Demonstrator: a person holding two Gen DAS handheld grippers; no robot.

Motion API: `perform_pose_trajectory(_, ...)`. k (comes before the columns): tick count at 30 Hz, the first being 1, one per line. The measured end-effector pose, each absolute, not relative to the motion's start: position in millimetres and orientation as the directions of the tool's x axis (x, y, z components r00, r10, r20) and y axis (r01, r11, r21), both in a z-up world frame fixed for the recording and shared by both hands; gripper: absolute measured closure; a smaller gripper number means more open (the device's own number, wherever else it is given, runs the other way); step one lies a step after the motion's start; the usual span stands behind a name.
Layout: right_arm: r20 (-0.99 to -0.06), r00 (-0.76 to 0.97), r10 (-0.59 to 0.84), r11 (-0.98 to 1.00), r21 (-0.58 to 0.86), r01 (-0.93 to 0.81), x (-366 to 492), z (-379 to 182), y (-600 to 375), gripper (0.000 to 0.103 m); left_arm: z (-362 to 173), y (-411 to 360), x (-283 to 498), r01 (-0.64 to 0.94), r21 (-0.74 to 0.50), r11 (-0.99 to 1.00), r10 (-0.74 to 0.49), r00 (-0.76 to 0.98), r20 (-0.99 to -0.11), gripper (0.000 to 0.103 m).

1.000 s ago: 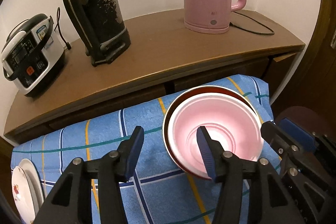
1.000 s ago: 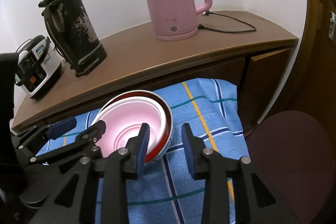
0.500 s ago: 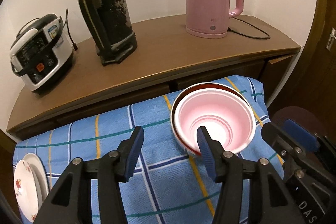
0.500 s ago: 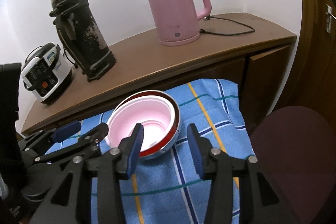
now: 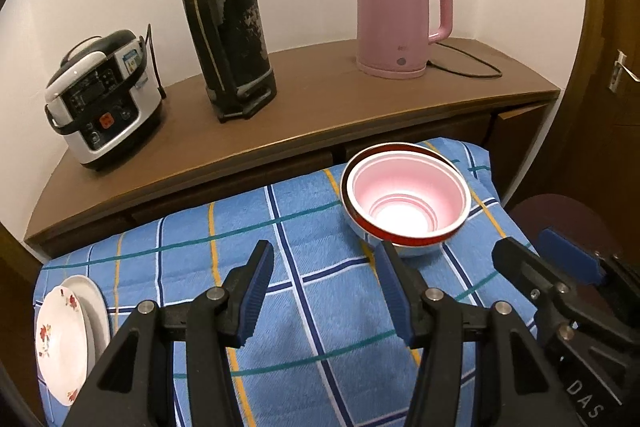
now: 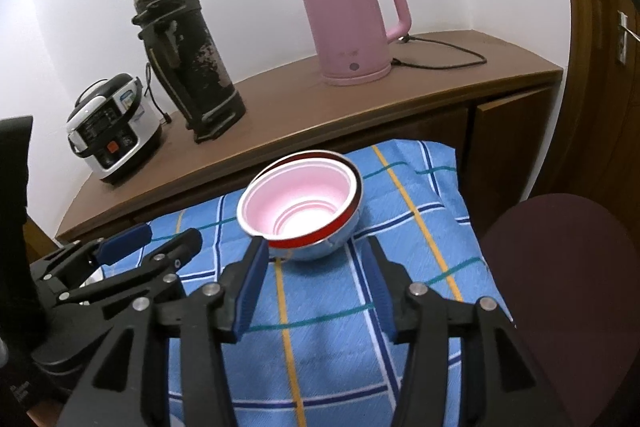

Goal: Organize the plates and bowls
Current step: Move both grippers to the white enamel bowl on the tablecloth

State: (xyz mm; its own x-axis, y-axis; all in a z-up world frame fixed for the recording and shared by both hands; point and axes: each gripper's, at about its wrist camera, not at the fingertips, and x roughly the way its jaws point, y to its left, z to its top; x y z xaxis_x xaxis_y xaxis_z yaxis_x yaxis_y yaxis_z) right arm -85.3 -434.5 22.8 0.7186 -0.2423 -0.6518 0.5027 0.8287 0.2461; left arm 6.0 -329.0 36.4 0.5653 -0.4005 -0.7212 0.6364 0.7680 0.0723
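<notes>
Stacking step complete: the pink plastic bowl (image 5: 404, 193) nests in the red-rimmed steel bowl (image 6: 320, 247) on the blue checked cloth (image 5: 320, 307), at 1 o'clock of the empty, parted left gripper (image 5: 326, 287). The right gripper (image 6: 316, 283) is opening (nothing between). Next: the floral white plates (image 5: 60, 339), at 9 o'clock.

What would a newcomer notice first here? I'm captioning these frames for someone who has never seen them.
The pink bowl nested inside a red-rimmed bowl glows brightly on the blue checked cloth. Behind it, a pink kettle and a worn black flask stand on the wooden counter. Stacked floral plates sit at the cloth's left edge.
</notes>
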Motion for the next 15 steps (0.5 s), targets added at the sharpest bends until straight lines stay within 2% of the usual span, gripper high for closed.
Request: perform_pose_trajectory(15,-0.626,0.743,-0.238,0.843,0.246,0.478,-111,29,-397,0.054,45,-289,-20,0.62,0.08,0.78,-0.407,0.6,-0.689,0.047)
